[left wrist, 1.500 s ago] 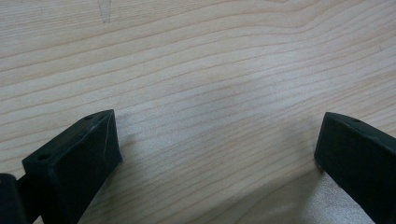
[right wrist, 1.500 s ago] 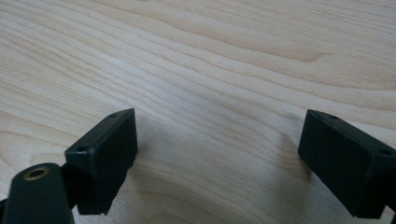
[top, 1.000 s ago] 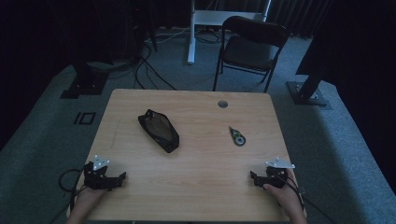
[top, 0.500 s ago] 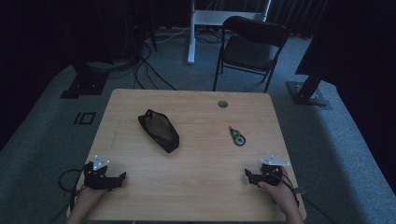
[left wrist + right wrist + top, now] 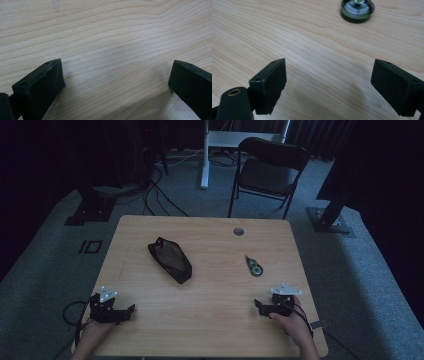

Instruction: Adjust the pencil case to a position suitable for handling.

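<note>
I have both grippers low at the near edge of the wooden table (image 5: 210, 320), well apart from each other. My left gripper (image 5: 131, 309) sits at the near left corner, held in the left hand (image 5: 95, 332), with its grey three-cornered plate on top. In the left gripper view its jaws stand wide apart with nothing between them, just bare wood grain under the left gripper (image 5: 116, 82). My right gripper (image 5: 256, 303) sits toward the near right corner in the right hand (image 5: 295, 325), its jaw end turned toward the middle of the table. In the right gripper view the jaws are also spread wide and hold nothing; the right gripper (image 5: 328, 82) hovers just above the tabletop. Ahead of those open jaws, near the top of that view, I see the small round tape dispenser (image 5: 357, 10), dark with a green and grey core, lying flat on the wood and apart from the jaws. From the high view the tape dispenser (image 5: 254, 266) lies on the right half of the table, near the right gripper but not touching it. The black pouch (image 5: 170, 259) lies slantwise left of centre, well apart from both grippers. A folding chair (image 5: 270, 170) stands beyond the far edge.
</note>
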{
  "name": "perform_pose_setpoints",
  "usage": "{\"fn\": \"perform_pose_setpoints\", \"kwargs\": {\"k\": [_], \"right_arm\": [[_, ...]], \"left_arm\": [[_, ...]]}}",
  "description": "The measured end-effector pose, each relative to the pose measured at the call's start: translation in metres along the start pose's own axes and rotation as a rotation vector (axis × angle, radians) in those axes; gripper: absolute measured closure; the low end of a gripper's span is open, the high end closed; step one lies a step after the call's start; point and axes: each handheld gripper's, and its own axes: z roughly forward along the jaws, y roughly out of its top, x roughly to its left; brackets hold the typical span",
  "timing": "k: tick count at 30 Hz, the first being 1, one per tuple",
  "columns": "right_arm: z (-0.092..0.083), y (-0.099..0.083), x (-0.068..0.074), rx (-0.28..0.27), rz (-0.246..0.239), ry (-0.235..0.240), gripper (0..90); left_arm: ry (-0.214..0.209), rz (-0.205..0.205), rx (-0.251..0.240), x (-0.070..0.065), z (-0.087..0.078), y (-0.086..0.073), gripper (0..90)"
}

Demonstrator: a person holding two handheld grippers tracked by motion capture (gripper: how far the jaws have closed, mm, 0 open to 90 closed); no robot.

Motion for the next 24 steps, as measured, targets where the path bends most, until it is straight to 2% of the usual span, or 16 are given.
{"fn": "perform_pose_setpoints", "kwargs": {"k": [2,24], "right_arm": [[0.002,0.003,0.005,-0.011,-0.003,0.028,12.7],[0.018,0.027,0.036,-0.029,-0.052,0.083,12.9]], "left_arm": [[0.000,0.000,0.000,0.000,0.000,0.000,0.1],[0.000,0.000,0.000,0.000,0.000,0.000,0.1]]}}
